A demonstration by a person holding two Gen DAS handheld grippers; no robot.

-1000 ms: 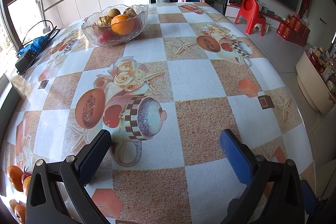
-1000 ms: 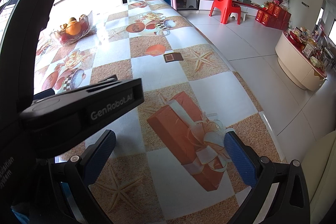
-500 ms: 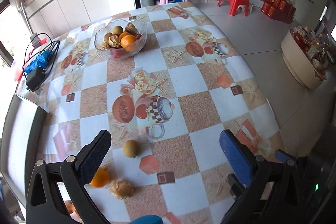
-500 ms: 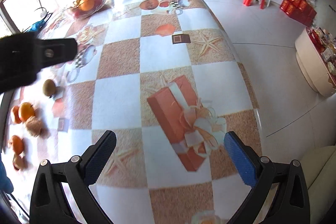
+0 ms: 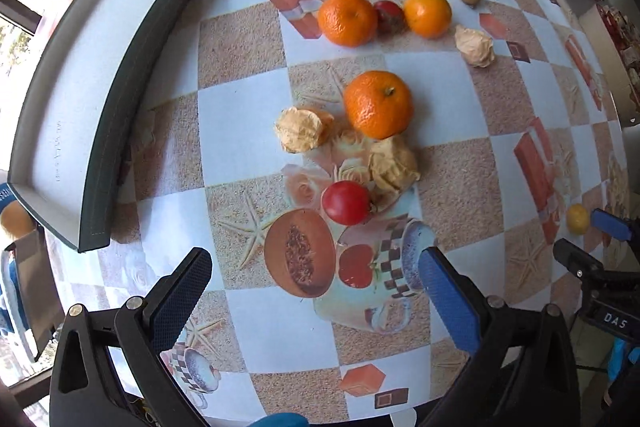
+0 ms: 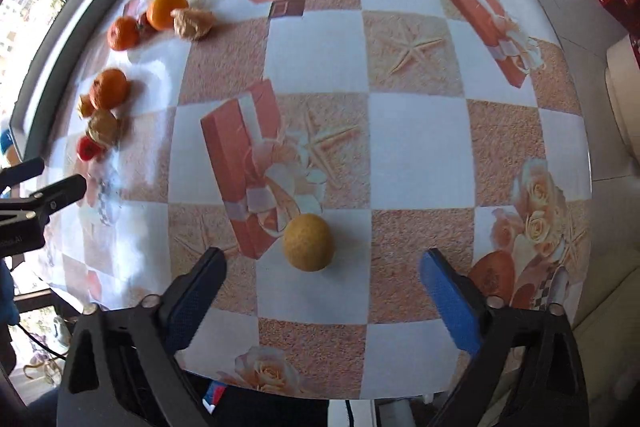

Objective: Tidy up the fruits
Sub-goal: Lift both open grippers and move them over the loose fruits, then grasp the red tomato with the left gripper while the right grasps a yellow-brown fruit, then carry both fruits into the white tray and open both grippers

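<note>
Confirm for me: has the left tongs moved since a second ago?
Yes. The left tongs pulled back toward the table's near edge: they now hover open near the red fruit, the glass bowl gone from view.

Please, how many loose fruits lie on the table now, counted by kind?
Oranges: 3
Red fruits: 2
Papery husked fruits: 3
Round yellow-brown fruits: 2
Total: 10
</note>
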